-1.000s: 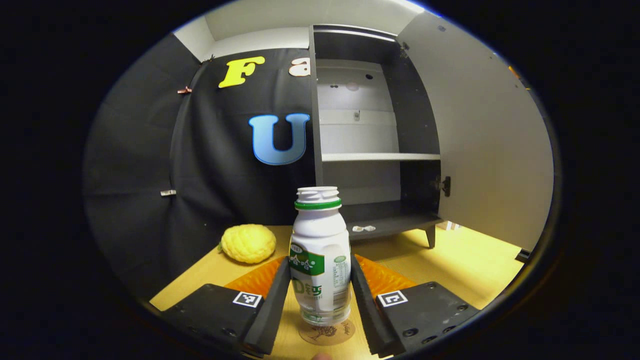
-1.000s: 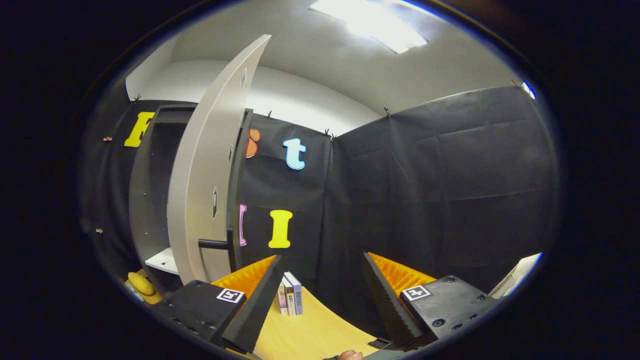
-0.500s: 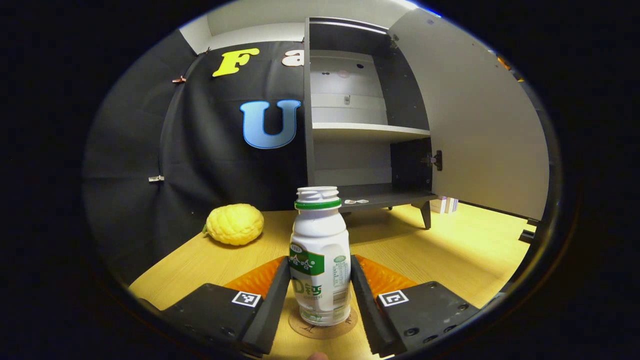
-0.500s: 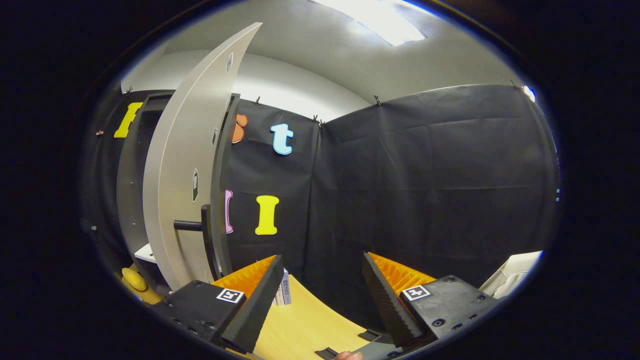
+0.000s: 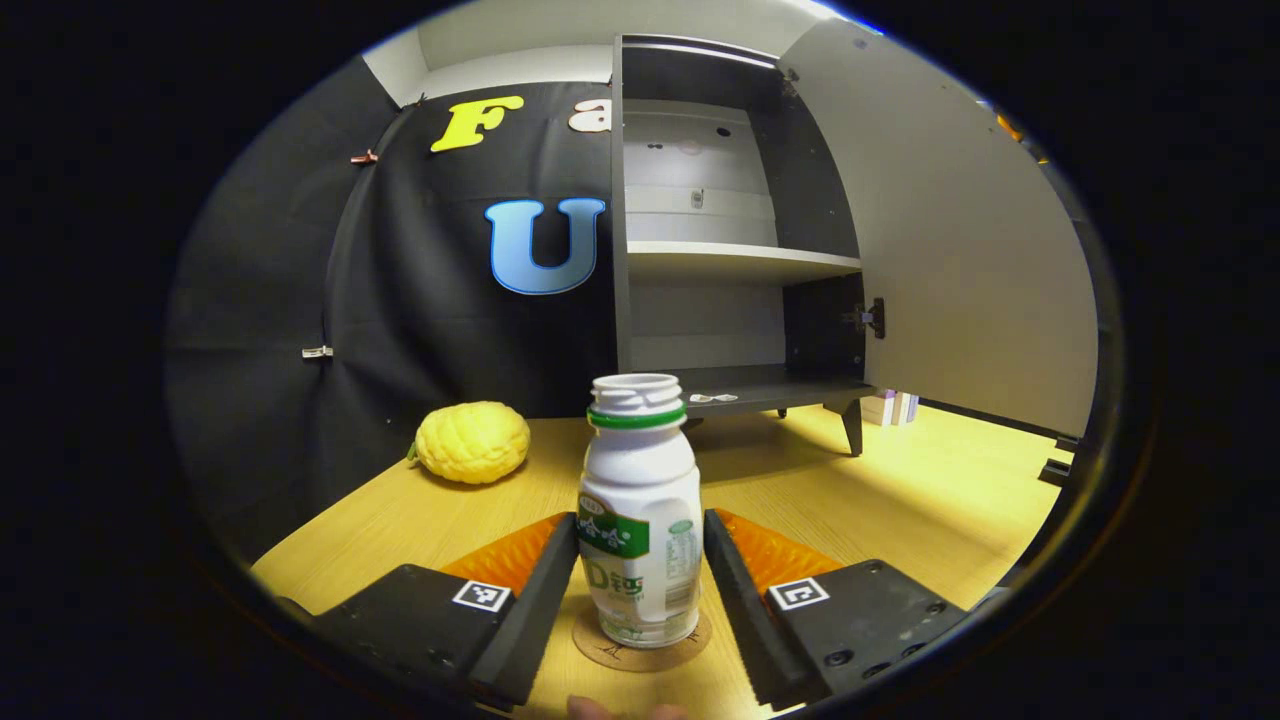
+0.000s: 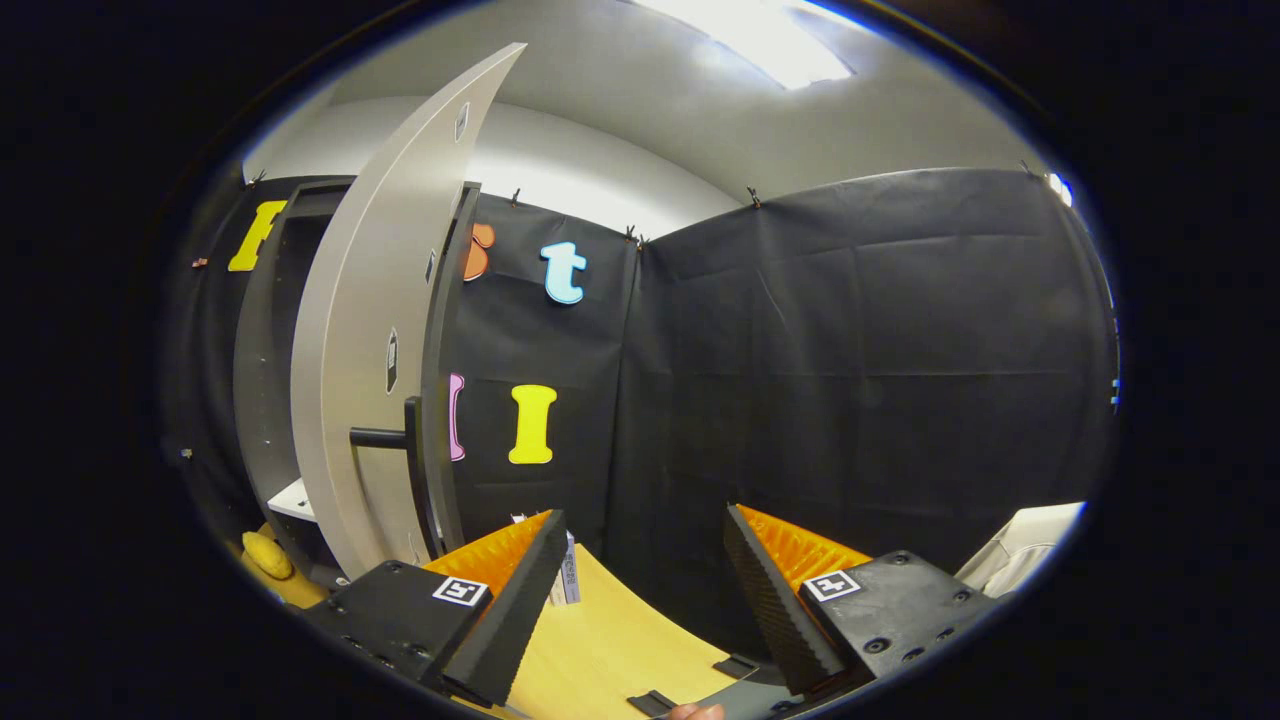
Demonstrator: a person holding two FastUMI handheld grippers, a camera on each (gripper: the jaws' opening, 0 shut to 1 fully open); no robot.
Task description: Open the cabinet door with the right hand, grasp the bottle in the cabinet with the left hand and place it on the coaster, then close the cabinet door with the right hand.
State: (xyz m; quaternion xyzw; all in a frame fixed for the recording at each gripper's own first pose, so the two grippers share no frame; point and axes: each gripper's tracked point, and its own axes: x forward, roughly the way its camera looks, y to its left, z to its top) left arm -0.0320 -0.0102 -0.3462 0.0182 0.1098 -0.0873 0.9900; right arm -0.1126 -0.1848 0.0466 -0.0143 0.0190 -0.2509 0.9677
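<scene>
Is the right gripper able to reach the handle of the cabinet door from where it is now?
Probably yes. The right gripper is open and holds nothing, and the handle on the open cabinet door stands ahead to its left, with nothing between them.

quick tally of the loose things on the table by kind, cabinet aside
bottle: 1, standing on the coaster
coaster: 1
yellow bumpy fruit: 1
books: a small upright group behind the cabinet leg, taken as 1 since the number of volumes cannot be told
total: 4
</scene>
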